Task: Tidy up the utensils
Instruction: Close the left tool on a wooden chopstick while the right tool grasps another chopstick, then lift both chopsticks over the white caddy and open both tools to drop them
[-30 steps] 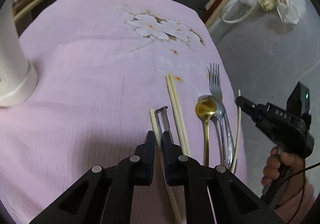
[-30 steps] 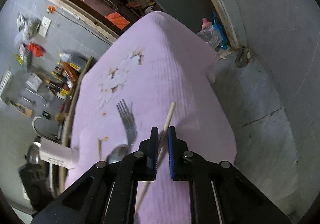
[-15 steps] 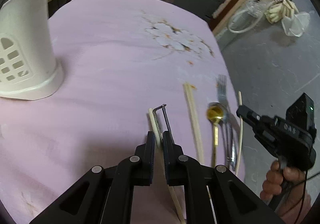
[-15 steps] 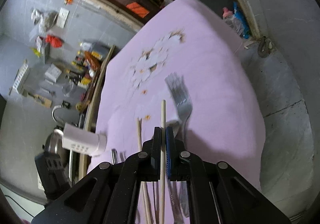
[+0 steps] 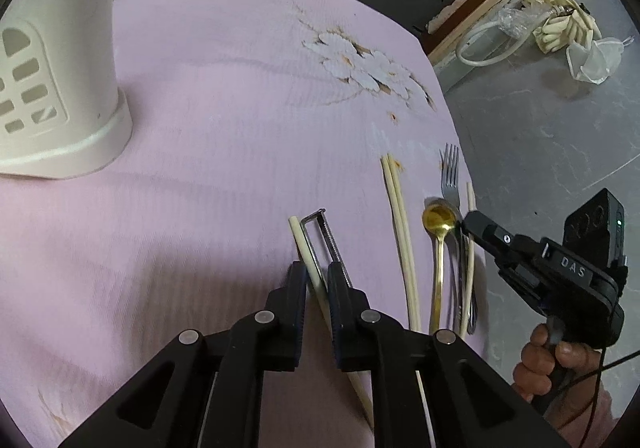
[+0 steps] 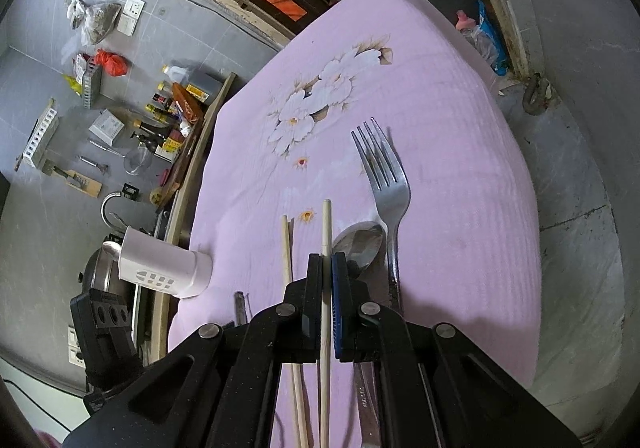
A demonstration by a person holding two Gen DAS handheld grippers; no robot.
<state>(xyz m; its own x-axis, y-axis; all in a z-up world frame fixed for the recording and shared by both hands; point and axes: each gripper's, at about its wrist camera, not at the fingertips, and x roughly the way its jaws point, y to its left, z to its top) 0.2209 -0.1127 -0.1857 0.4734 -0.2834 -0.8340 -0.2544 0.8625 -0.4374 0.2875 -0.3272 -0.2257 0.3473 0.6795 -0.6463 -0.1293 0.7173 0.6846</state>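
**Right wrist view: one chopstick pinched, another between loosened jaws**

Right wrist view has the right gripper [image 6: 327, 268] clamped on a pale chopstick [image 6: 326, 224], whose tip sticks out past the pads above the pink tablecloth [image 6: 460, 175]. Just right of it lie a silver spoon [image 6: 360, 242] and a fork [image 6: 386, 175], tines pointing away. Left of it a pair of chopsticks [image 6: 286, 252] lies on the cloth, and further left a white utensil holder [image 6: 160, 268] stands near the table's edge.

From the left wrist view, the left gripper [image 5: 318, 272] has a second single chopstick [image 5: 304, 248] between its fingers; the jaws have just been opening a little, and a narrow gap shows beside the stick. A metal peeler [image 5: 326, 236] lies touching that chopstick on its right. Further right sit the paired chopsticks, a gold spoon [image 5: 439, 224] and the fork. The holder stands far left.
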